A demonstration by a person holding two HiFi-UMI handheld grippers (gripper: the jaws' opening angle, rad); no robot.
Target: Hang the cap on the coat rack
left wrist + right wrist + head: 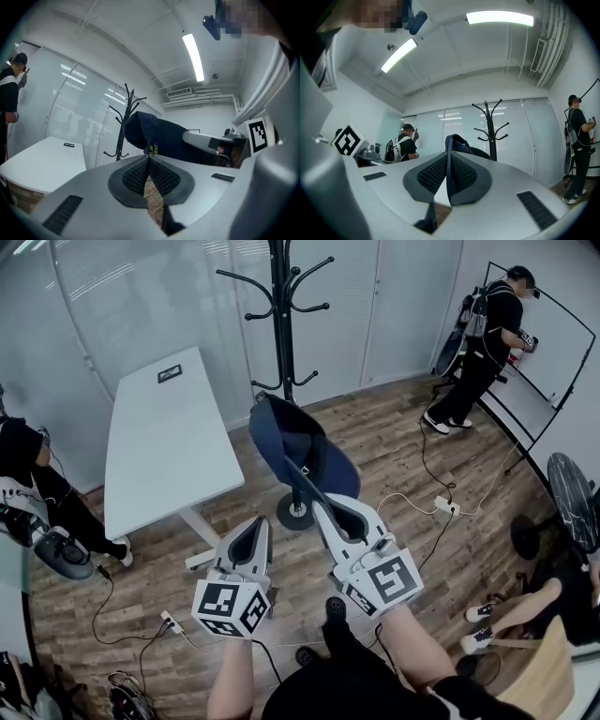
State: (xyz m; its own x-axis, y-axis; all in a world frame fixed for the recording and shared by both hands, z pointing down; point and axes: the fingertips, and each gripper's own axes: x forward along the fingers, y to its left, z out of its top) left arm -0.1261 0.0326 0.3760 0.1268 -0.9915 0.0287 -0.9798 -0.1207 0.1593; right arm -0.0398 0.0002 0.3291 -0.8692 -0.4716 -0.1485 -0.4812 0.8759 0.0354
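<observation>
Right gripper (314, 491), fingers clamped on cap (300, 442), holds it short of rack (281, 324) hooks, ahead and higher; left gripper (255, 526) fingers together, empty.

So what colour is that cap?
The cap is navy blue, clearest in the head view.

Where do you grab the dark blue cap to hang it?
Grip the dark blue cloth cap by its thin flat edge, probably the brim, from below, as the right gripper does. It's flat enough to pinch, and the rounded crown is free for a black coat rack hook.
</observation>
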